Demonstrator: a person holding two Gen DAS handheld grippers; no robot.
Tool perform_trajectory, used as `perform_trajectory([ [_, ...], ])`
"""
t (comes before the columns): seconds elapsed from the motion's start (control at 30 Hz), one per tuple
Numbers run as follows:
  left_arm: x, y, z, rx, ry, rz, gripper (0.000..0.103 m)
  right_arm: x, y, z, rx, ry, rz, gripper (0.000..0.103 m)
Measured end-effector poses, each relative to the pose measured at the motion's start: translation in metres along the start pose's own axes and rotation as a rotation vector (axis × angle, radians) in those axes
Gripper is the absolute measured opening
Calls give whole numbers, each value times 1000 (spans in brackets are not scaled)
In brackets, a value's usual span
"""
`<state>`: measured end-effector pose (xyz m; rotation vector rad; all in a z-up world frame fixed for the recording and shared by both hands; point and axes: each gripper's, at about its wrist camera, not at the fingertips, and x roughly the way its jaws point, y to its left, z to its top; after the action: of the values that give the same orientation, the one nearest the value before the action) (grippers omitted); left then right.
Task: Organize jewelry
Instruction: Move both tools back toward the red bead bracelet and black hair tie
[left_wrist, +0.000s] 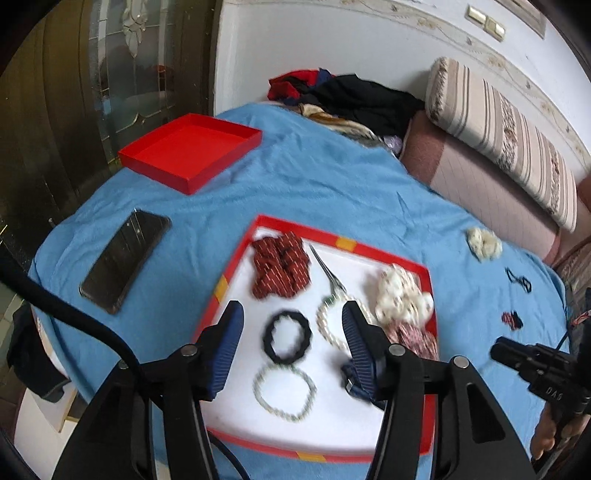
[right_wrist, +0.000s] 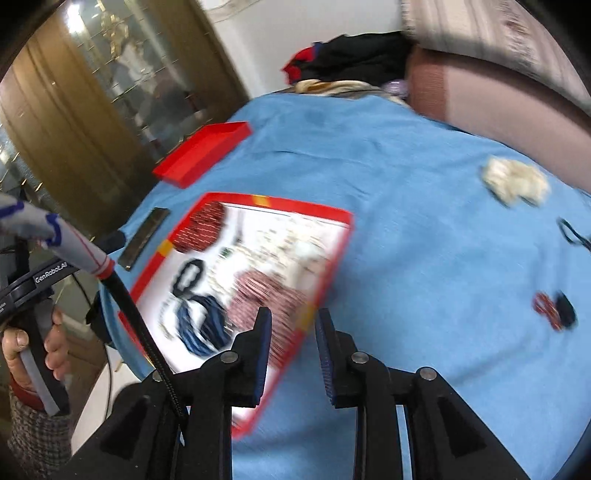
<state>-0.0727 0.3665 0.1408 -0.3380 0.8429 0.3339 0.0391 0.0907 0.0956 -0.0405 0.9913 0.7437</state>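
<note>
A red-rimmed white tray (left_wrist: 236, 258) lies on the blue cloth and holds a dark red scrunchie (left_wrist: 280, 269), a black hair tie (left_wrist: 287, 340), a pale bead bracelet (left_wrist: 284, 395), a pearl necklace (left_wrist: 328, 325), a silver clip (left_wrist: 327, 271), a cream scrunchie (left_wrist: 402, 295) and a pink one (left_wrist: 415, 338). My left gripper (left_wrist: 293, 339) is open and empty above the tray. My right gripper (right_wrist: 293, 354) is open and empty over the tray's right rim (right_wrist: 341, 258). On the cloth lie a cream scrunchie (right_wrist: 513, 181), a black tie (right_wrist: 572, 232) and a red-black piece (right_wrist: 554, 310).
A red box lid (left_wrist: 190, 151) lies at the far left of the bed. A black phone (left_wrist: 123, 260) lies left of the tray. Clothes (left_wrist: 351, 98) are piled at the far edge, with a striped bolster (left_wrist: 506, 136) on the right.
</note>
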Motion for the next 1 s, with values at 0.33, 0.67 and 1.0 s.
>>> perform_trajectory([
  [0.33,-13,-64,-39,50,40,-54,54,-51,-82,-69,150,-26,-157,36],
  [0.67,-12,-157,-71,192,81,-119,59,-112,-178,-134,366,-74,-347,39],
  [1.0,4,-219,-103,307,152,-128,59,-120,-213,-138,418,-91,-353,39],
])
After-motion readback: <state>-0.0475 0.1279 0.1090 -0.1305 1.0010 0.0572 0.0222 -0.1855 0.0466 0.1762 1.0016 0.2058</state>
